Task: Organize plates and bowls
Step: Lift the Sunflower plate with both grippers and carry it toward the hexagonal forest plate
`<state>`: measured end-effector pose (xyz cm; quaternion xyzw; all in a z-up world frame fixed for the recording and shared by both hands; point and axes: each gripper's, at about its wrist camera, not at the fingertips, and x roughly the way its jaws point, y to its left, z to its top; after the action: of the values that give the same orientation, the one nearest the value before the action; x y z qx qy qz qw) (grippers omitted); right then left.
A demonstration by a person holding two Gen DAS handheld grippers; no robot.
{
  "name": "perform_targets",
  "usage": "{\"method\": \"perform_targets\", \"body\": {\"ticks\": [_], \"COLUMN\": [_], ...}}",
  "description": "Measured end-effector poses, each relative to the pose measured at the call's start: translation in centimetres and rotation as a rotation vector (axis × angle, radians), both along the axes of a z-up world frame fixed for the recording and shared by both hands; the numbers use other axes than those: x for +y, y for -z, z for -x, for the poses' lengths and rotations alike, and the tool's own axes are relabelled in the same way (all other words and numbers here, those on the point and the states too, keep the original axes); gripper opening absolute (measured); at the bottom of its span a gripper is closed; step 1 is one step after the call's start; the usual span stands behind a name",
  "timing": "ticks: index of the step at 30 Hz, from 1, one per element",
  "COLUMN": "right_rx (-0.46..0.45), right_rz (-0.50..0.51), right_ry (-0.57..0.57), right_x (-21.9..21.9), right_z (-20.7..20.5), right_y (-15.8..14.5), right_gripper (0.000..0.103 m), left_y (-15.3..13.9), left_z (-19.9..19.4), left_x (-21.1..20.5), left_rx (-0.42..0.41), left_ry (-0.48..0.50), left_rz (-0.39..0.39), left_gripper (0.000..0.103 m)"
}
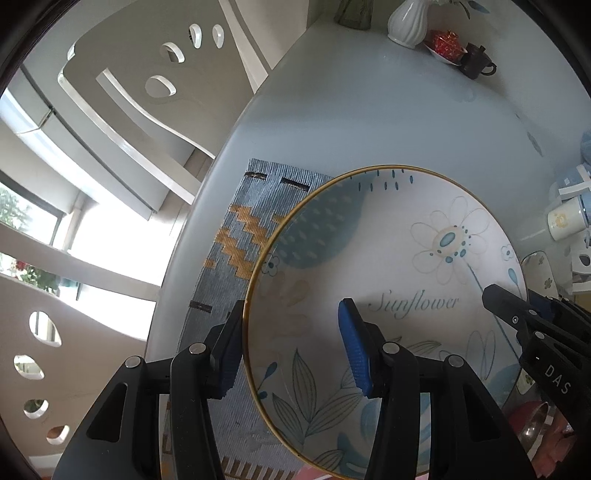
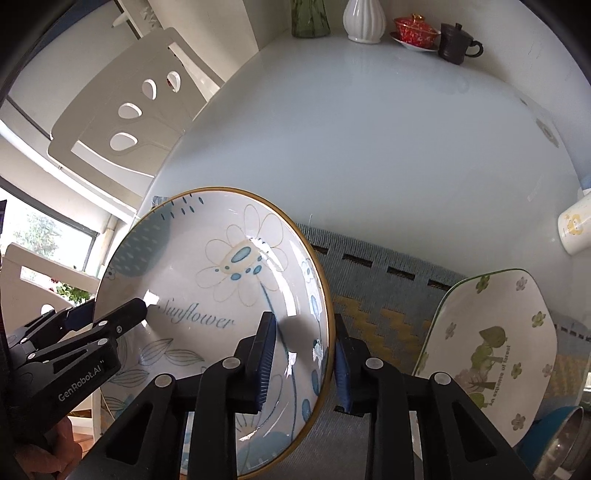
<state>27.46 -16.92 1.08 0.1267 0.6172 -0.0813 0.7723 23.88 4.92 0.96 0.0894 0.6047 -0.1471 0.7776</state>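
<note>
A round "Sunflower" plate (image 1: 388, 266) with a gold rim is tilted up over a woven blue and gold placemat (image 1: 236, 236). My left gripper (image 1: 291, 350) straddles its left rim, one finger inside and one outside; the fingers look wide apart. My right gripper (image 2: 303, 354) straddles the plate's (image 2: 221, 288) right rim the same way and shows in the left wrist view (image 1: 517, 310). The left gripper shows in the right wrist view (image 2: 110, 317). A square "forest" dish (image 2: 491, 350) leans upright at the right.
A white glossy table (image 2: 369, 129) carries a white vase (image 2: 364, 18), a green vase (image 2: 310, 16), a red lidded cup (image 2: 415, 29) and a dark mug (image 2: 456, 44) at the back. A cream mug (image 2: 574, 229) sits right. A metal bowl (image 2: 569, 443) lies lower right. White chairs (image 2: 122, 122) stand left.
</note>
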Motion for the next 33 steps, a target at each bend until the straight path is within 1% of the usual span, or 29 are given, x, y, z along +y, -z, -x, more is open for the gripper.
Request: {"method": "perform_targets", "body": {"ticks": [4,7,11,15,20,26,27,33], "right_rx": [-0.016,-0.035,-0.045,-0.057,-0.077,-0.094,-0.147,-0.148], "right_rz": [-0.008,-0.020,-0.021,-0.036,-0.058,-0.068,-0.099,-0.130], "right_ry": [0.004,-0.009,-0.032,-0.047,-0.079,-0.136,-0.052,-0.112], "right_x": [-0.1,0.0,1.1,2.2,3.7,6.4,7.2,10.7], "right_z": [0.9,2.0,3.0,4.6,7.4,11.1,11.7,15.9], "right_y": [-1.3,-2.8,-4.0,-5.3,-7.2,-8.9,-9.1,-9.2], "right_gripper": [0.028,0.028,0.028,0.028,0.028,0.028,0.028,0.028], "left_y": [-1.2,-2.1,-3.9,-5.1,-6.2,-7.5,-7.7,-7.6], "left_z": [0.4,0.6,2.1,3.8,7.2,11.7,12.7,17.9], "left_x": [0.6,1.3,2.2,3.5,5.8,8.2,8.8,12.0], "left_rx": [-0.016,-0.031,-0.053,-0.062,-0.059,-0.080,-0.082,-0.073], "left_ry": [0.001,-0.006,-0.018,-0.036,-0.087,-0.129,-0.138,-0.193], "left_rz": [-0.007,-0.004,-0.007,-0.007,0.009,0.003,0.003,0.001], "left_gripper": [0.046,0.046,0.046,0.046,0.046,0.046,0.046,0.046]}}
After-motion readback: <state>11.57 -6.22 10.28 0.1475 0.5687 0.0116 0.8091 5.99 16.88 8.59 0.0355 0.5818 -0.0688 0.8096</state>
